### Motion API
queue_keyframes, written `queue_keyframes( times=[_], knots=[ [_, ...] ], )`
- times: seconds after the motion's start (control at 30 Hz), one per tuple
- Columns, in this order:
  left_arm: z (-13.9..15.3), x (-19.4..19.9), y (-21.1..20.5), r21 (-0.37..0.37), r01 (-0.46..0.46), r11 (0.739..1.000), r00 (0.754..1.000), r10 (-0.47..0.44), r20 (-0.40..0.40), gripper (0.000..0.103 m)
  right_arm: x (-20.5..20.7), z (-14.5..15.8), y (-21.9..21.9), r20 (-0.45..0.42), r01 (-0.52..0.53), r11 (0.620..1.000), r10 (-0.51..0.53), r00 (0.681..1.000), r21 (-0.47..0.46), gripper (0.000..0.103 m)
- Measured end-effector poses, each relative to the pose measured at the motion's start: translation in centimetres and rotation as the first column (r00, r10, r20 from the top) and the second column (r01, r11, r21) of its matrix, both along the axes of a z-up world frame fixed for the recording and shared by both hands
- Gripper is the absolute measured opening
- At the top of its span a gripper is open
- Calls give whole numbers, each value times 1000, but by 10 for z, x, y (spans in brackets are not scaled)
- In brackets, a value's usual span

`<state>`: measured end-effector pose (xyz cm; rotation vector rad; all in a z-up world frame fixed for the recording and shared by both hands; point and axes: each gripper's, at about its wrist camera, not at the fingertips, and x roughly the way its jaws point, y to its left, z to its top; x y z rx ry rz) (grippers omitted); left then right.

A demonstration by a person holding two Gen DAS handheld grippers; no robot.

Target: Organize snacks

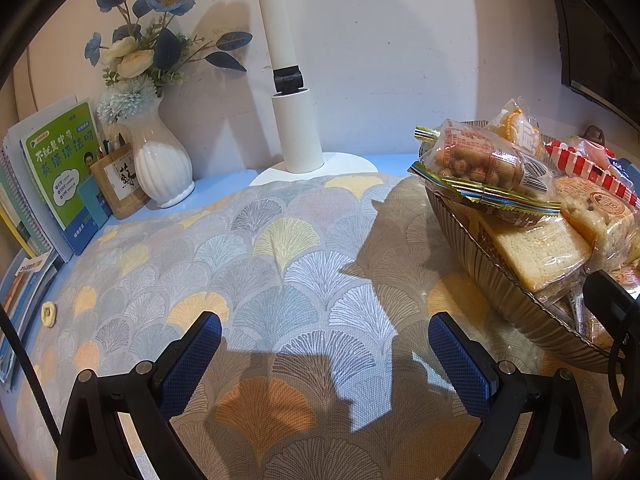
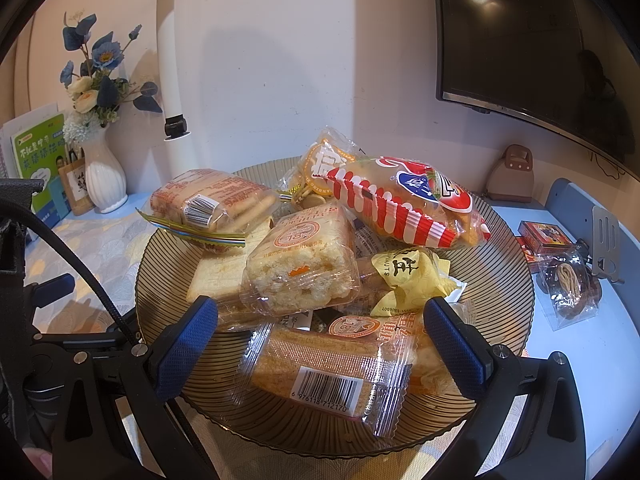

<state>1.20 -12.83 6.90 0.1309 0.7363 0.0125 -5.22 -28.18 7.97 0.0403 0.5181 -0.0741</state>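
in the left wrist view the left gripper [image 1: 325, 354] hangs with its blue pads wide apart and nothing between them, over the ginkgo-patterned cloth [image 1: 256, 248]; the ribbed smoky bowl [image 1: 516, 304] heaped with wrapped snacks sits at about three o'clock, near but not touching, so this side looks best kept clear, or moved in only to steady the bowl wall if it slides. at ten o'clock a white vase [image 1: 162, 168] of blue flowers stands just beside a wooden pen holder [image 1: 120, 184] and leaning books, with a white lamp post [image 1: 286, 80] at twelve. in the right wrist view the right gripper [image 2: 320, 344] is also spread apart and holds nothing, and a clear-wrapped cake with a barcode [image 2: 324, 368] lies between its pads at the bowl's [image 2: 168, 264] six o'clock edge. i judge this the pick in hand: close on the cake's firm body, not the loose film, and lift straight up so neighbours stay put. the bowl also holds a puffed rice cake [image 2: 304, 264] at centre, a red-striped packet [image 2: 404, 208] at one o'clock, a yellow nut packet [image 2: 408, 280] at three and a biscuit pack [image 2: 212, 200] at ten. well outside, at three o'clock, a small bagged snack [image 2: 568, 292] lies on the blue tabletop.
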Motion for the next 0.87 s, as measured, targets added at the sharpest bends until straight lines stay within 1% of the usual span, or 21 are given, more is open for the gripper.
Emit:
queue_keyframes(
  times=[0.37,0.6,0.87],
  knots=[
    [0,-1,1,1,0,1000,1000,0,0,103,0,0,0,0,0,1000,0,1000,0,103],
    [-3,1,1,1,-2,1000,1000,2,-14,103,0,0,0,0,0,1000,0,1000,0,103],
    [-2,0,-3,11,18,1000,1000,-18,-9,103,0,0,0,0,1,1000,-1,1000,0,103]
  ],
)
